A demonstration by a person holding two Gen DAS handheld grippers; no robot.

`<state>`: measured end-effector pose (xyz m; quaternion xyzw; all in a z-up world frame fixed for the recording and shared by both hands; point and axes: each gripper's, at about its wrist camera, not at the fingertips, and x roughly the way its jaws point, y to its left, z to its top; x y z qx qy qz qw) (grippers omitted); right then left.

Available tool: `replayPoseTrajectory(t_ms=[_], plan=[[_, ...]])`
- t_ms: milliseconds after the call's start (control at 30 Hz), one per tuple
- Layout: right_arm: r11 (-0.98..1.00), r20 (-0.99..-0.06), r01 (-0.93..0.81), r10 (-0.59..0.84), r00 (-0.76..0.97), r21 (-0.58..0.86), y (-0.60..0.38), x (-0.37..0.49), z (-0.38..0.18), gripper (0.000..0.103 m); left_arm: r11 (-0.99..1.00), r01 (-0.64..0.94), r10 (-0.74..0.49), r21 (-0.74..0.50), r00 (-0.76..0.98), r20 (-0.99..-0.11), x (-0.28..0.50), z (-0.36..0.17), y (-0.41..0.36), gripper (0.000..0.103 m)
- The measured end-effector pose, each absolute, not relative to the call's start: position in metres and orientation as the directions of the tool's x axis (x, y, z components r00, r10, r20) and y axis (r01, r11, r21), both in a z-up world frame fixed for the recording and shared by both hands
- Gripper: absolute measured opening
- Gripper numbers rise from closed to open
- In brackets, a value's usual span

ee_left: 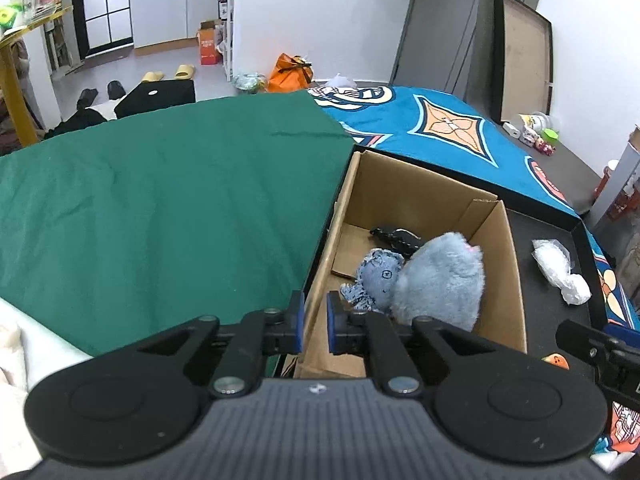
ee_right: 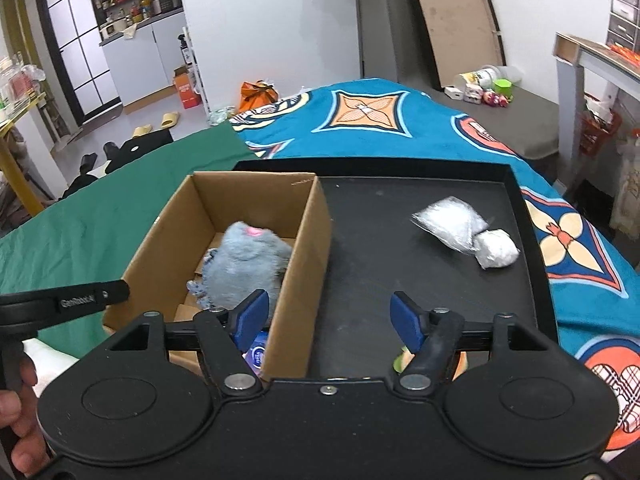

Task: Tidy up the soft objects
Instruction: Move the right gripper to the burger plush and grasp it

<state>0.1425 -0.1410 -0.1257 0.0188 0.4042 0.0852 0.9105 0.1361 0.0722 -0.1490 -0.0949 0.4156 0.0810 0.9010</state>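
Landmark: an open cardboard box [ee_right: 308, 240], set at the left end of a shallow black tray [ee_right: 516, 184] that lies on a bed with a teal patterned blanket [ee_right: 432, 136] and a green cloth [ee_left: 160, 184].
Grey plush toy [ee_right: 246, 262]: inside the box, leaning on its right wall; round, fluffy, blue-grey fur, with a small pink patch at its top.
Blue fabric toy [ee_left: 378, 278]: inside the box, pressed against the plush toy's left side; pale denim-like cloth with dark printed marks and frilly edges.
Black item [ee_left: 396, 238]: on the box floor behind both toys; too dark to say what it is.
Clear plastic bags [ee_right: 466, 230]: outside the box to its right, on the bare tray floor, well apart from the box; crinkled, one flat and one bunched with white filling.
Left gripper [ee_left: 314, 322]: over the box's left wall near its front corner; blue pads drawn together with only a narrow slot between them, nothing held.
Right gripper [ee_right: 328, 316]: above the box's right wall at the front; blue pads standing wide apart and empty, one on each side of the wall.
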Motion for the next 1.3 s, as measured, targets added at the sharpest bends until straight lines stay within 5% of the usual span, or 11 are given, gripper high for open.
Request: replayPoseTrajectory(t_ms=[400,667,1300], plan=[[0.985,-0.748,-0.104,0.171,0.641,0.137,-0.166,0.14,-0.142,0.069,0.975,-0.217,0.111,-0.037,0.628,-0.77,0.14,-0.148,0.059,0.014],[0.983,-0.77,-0.085,0.178,0.613,0.16,-0.183,0.14,-0.16,0.069,0.983,-0.183,0.143,0.034,0.629,-0.764,0.145,-0.148,0.039,0.037],[0.986,-0.833,-0.01,0.146,0.534,0.166,-0.211,0.161,-0.212,0.077,0.976,-0.164,0.211,0.14,0.589,-0.78,0.154,-0.157,0.02,0.053]])
